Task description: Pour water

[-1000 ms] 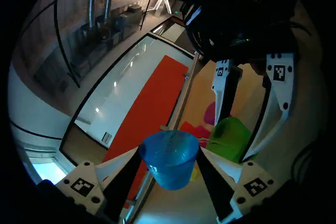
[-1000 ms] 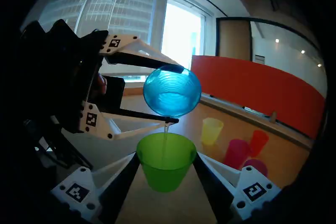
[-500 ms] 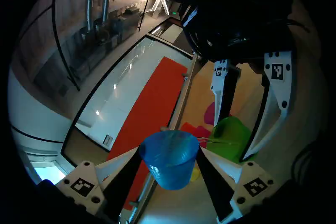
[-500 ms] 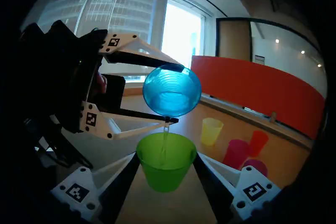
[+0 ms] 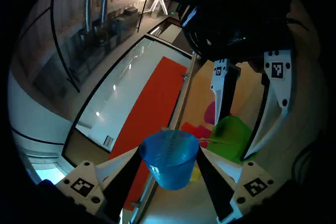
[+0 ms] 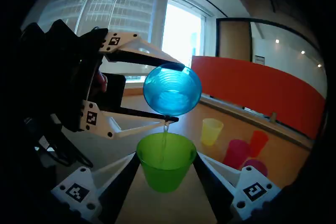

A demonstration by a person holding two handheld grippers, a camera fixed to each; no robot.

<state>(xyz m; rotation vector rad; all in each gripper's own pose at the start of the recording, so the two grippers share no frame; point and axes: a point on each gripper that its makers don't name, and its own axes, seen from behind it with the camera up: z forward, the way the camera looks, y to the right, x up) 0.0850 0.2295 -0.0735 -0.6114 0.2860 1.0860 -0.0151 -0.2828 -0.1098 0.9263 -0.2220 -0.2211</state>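
Wooden table (image 6: 168,209) below a bright window (image 6: 180,35); left gripper (image 6: 176,93) clamped on the tipped blue cup (image 6: 172,91), right gripper (image 6: 166,156) clamped on the upright green cup (image 6: 166,171) just beneath; aim the thin stream (image 6: 164,140) at its centre; tilt slowly.

A translucent blue plastic cup (image 5: 169,165), marked with fine ribbed rings, is held in the left gripper (image 5: 169,154); its fingers (image 5: 113,165) are white with black inner faces and black-and-white square markers. The same colours are found on the right gripper (image 6: 166,159), which holds a translucent green plastic cup (image 6: 166,173). Far right, a yellow plastic cup (image 6: 211,130), a pink plastic cup (image 6: 236,152) and an orange-red plastic cup (image 6: 257,142) are seen on the light brown wooden table (image 6: 168,209).
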